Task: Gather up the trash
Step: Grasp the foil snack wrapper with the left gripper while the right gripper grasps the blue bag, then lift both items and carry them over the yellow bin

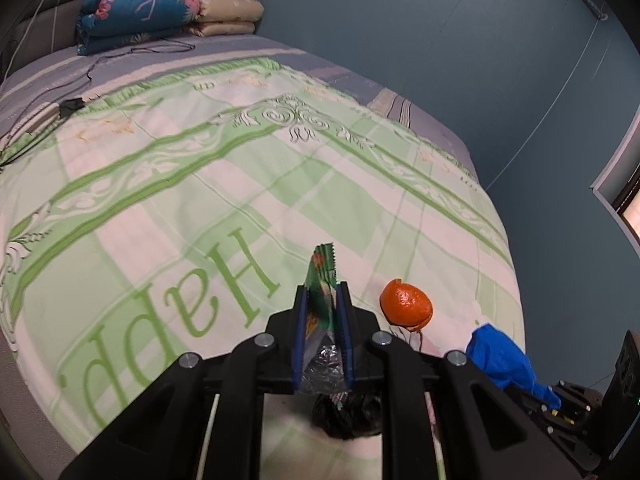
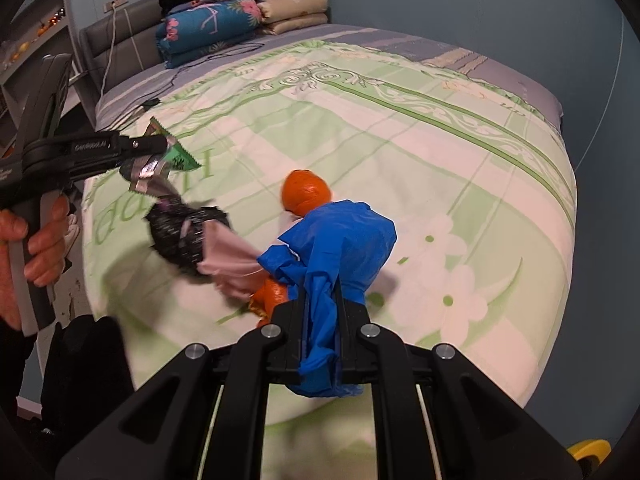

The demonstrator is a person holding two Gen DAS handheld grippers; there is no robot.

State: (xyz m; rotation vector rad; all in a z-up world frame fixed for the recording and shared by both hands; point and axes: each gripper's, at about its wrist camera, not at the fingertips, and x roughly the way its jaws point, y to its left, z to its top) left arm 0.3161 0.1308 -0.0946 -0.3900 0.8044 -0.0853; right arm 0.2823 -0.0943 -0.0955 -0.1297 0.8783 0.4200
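Both tongs are full, left gripper [image 1: 323, 300] clamped on a snack wrapper [image 1: 322, 276], right gripper [image 2: 322, 312] on blue plastic [image 2: 340, 240], orange peel [image 2: 306, 196] lying just beyond the right one's tips, nearer it.

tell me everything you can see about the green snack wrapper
The green snack wrapper is a crumpled foil packet, printed green outside with a zigzag-cut edge and shiny silver inside. It is pinched between the blue-lined fingers of the left gripper, which is shut on it. The serrated green end sticks out past the fingertips and the silver part bunches behind them. In the right wrist view it hangs clear above the bedspread, with a black crinkled bag dangling just under it; whether they are joined is unclear.
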